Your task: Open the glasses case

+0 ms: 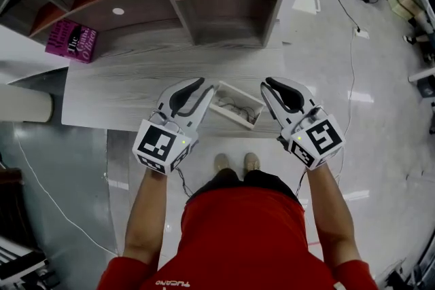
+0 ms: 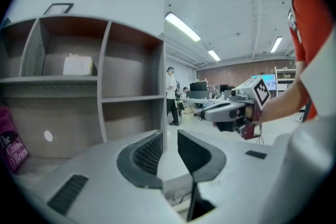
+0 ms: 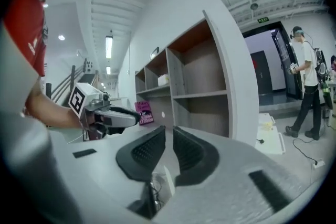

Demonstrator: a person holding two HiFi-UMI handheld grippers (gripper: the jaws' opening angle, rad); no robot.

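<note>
L tongs open, R tongs barely apart, both empty, book title illegible

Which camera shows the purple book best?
The head view: the purple book shows whole and largest. The left gripper view clips the book at the picture's edge; the right gripper view shows the book whole but small.

Red shirt, white left tongs
</note>
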